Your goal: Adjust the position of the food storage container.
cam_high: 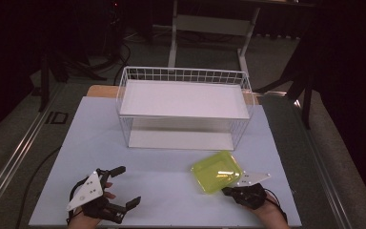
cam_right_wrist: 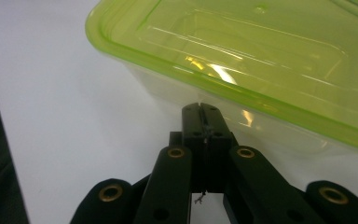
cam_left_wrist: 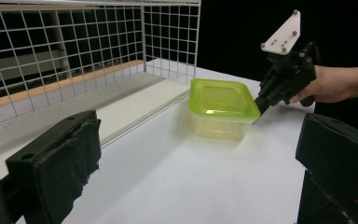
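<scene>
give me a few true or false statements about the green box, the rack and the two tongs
1. The green lidded box sits on the white table in front of the wire rack. True.
2. The left tongs are clamped on the box. False: their jaws stand wide apart with nothing between them, well to the left of the box.
3. The right tongs have their jaws shut together, tip against the box's side below the lid rim. True.
4. The box lies on the rack's upper shelf. False: it rests on the table outside the rack.
5. The box's lid is off. False: the green lid sits on the clear base.
</scene>
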Demonstrator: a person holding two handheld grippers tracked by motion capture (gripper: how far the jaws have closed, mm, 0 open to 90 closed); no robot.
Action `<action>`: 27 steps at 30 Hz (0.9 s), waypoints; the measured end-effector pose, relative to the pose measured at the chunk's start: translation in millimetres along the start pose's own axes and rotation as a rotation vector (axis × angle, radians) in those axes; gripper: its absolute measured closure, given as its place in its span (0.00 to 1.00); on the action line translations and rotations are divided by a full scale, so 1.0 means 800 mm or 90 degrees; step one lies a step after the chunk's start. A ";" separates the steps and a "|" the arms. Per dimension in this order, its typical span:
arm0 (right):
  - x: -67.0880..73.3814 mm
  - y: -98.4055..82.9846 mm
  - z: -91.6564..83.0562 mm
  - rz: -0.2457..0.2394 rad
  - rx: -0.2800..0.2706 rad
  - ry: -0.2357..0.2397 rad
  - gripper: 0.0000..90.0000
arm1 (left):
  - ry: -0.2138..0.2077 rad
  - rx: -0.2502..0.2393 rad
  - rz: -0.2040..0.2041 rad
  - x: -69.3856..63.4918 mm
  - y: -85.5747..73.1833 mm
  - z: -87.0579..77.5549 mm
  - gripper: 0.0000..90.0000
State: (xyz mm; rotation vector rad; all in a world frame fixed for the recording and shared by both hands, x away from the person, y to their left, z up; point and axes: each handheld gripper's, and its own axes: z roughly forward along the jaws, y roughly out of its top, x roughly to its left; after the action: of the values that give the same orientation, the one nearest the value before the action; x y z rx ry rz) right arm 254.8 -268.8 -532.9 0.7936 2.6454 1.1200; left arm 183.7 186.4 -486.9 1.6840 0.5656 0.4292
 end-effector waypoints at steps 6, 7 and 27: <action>-0.005 -0.002 -0.005 0.000 0.004 -0.013 1.00 | 0.001 0.000 0.000 0.000 0.000 -0.001 0.01; -0.008 -0.004 -0.009 0.004 0.002 -0.020 1.00 | 0.001 -0.001 0.000 0.000 0.000 -0.001 0.01; -0.069 -0.016 -0.015 0.070 -0.005 -0.112 1.00 | 0.005 0.006 0.001 0.000 -0.001 -0.001 0.01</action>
State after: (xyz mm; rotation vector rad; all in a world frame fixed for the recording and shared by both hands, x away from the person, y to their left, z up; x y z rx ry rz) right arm 292.1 -312.7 -536.5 0.9986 2.4787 1.0327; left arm 183.0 187.0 -487.7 1.6927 0.5729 0.4354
